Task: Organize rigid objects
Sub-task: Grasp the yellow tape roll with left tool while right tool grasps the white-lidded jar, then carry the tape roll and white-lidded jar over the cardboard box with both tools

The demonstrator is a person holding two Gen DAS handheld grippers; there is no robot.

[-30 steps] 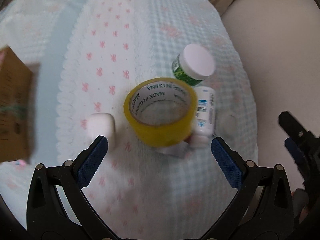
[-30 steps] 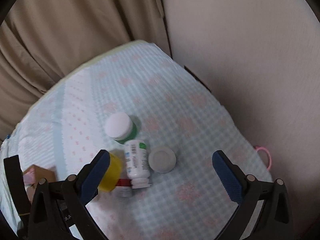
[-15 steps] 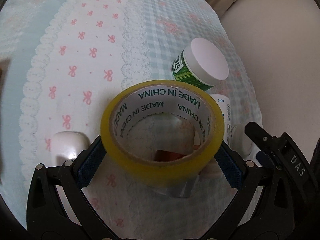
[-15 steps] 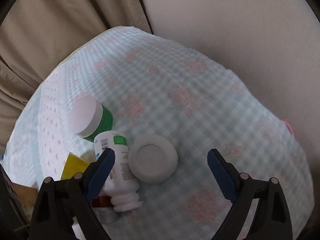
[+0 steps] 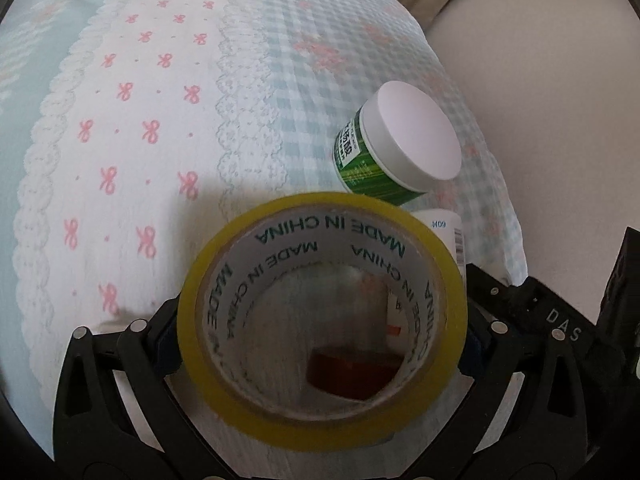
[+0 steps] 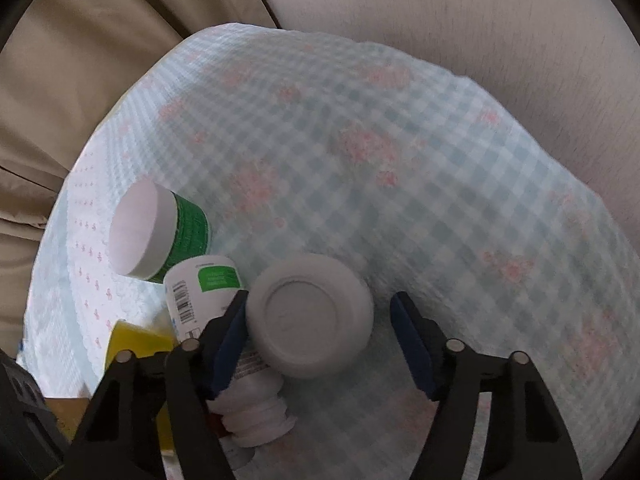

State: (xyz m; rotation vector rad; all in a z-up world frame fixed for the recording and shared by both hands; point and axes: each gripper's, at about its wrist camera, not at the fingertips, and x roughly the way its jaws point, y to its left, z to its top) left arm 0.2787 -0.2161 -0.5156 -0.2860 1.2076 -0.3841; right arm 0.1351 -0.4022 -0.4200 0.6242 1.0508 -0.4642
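Note:
A yellow tape roll (image 5: 322, 322) fills the lower left wrist view, sitting between the fingers of my left gripper (image 5: 322, 344), whose jaws have closed onto its sides. A green jar with a white lid (image 5: 394, 150) stands tilted behind it and also shows in the right wrist view (image 6: 158, 230). A white pill bottle (image 6: 208, 300) lies on its side beside a round white cap (image 6: 310, 316). My right gripper (image 6: 320, 338) is partly closed around the cap, its left pad touching, its right pad a little apart.
A cloth with blue checks and pink bows (image 5: 160, 120) covers the surface and drops off at the right edge (image 5: 508, 240). A beige curtain (image 6: 80, 60) and a pale wall (image 6: 480, 40) lie behind. A small red-brown item (image 5: 352, 372) shows through the tape roll.
My left gripper moved forward and closed on the tape roll. My right gripper came down and narrowed around the white cap.

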